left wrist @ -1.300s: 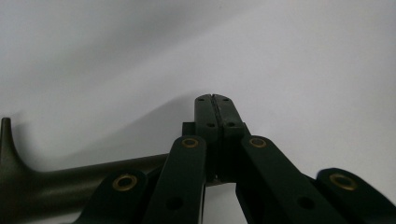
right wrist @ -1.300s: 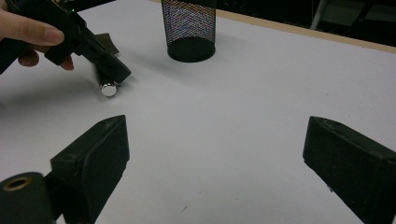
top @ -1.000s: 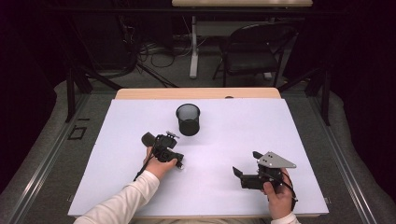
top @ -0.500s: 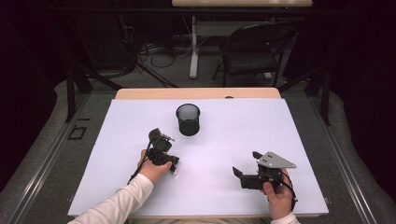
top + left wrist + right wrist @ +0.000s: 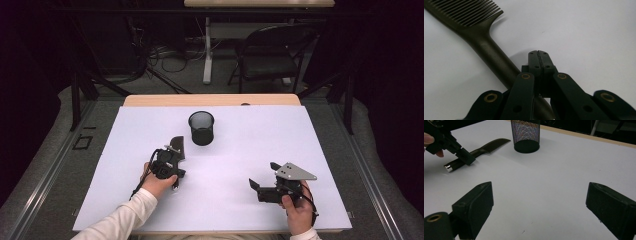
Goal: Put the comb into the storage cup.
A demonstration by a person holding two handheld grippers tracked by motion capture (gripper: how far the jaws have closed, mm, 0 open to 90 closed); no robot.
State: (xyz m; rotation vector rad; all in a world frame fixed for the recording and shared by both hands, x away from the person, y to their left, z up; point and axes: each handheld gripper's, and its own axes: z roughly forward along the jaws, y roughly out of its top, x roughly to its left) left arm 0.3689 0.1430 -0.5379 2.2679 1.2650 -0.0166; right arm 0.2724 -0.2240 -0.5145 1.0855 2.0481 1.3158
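A dark comb (image 5: 176,146) lies flat on the white table sheet (image 5: 310,145), its teeth end toward the black mesh cup (image 5: 201,128). My left gripper (image 5: 170,167) hovers over the comb's handle. In the left gripper view its jaws (image 5: 539,53) are shut flush with nothing between them, and the comb (image 5: 481,45) runs past on their left. The right gripper view shows that left gripper (image 5: 467,158) touching the comb (image 5: 486,147) near its metal-capped end. My right gripper (image 5: 264,175) rests at the front right, wide open and empty (image 5: 544,205).
The mesh cup (image 5: 525,135) stands upright near the table's far middle, a short way beyond the comb. A wooden strip (image 5: 215,100) edges the table's far side. Behind it are a chair (image 5: 270,55) and desk legs on the floor.
My left hand and gripper have shifted slightly toward the near edge. The comb's teeth end now shows beyond the gripper, pointing at the cup. The right gripper has stayed still.
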